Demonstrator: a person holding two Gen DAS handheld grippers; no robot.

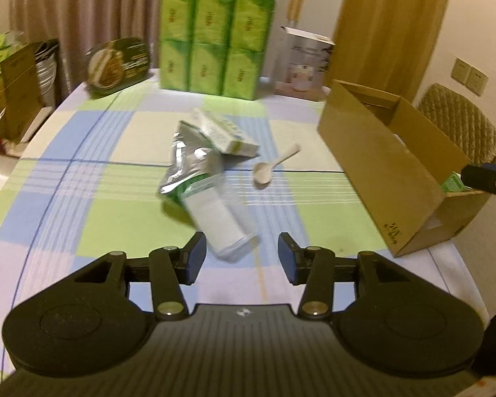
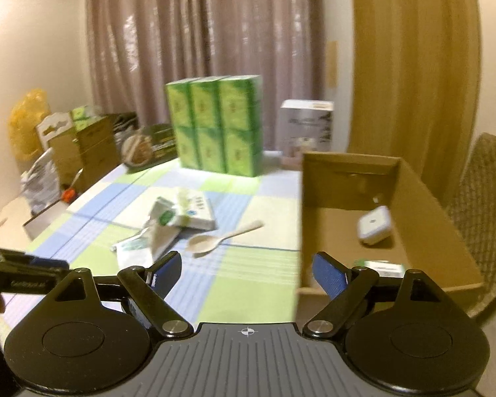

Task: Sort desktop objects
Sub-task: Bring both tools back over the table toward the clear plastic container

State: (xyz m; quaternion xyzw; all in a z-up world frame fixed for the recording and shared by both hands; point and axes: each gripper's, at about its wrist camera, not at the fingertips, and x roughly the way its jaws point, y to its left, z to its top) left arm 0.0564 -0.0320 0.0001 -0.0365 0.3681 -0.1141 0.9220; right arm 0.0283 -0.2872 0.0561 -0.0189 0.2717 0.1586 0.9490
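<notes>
A: What does the right wrist view give that the left doesn't?

B: The floor of the cardboard box (image 2: 410, 195): a white square case (image 2: 374, 225) lies there, with a green-edged packet (image 2: 380, 266) at the near wall. From the left wrist view only the box's outer wall (image 1: 380, 168) and a green corner inside show.

A: And the left view?

B: A white tube (image 1: 220, 221) lying flat on the desk (image 1: 115, 225), long axis running from the foil pouch (image 1: 185, 162) toward the camera, its near end between the fingers of the left gripper (image 1: 242, 258), untouched.

A: The spoon?

B: The spoon (image 2: 215, 240) lies mid-desk, bowl nearer, handle pointing away toward the box.

A: Fingers?

B: Both spread wide, empty. The right gripper (image 2: 246, 273) hovers over the box's near left corner.
</notes>
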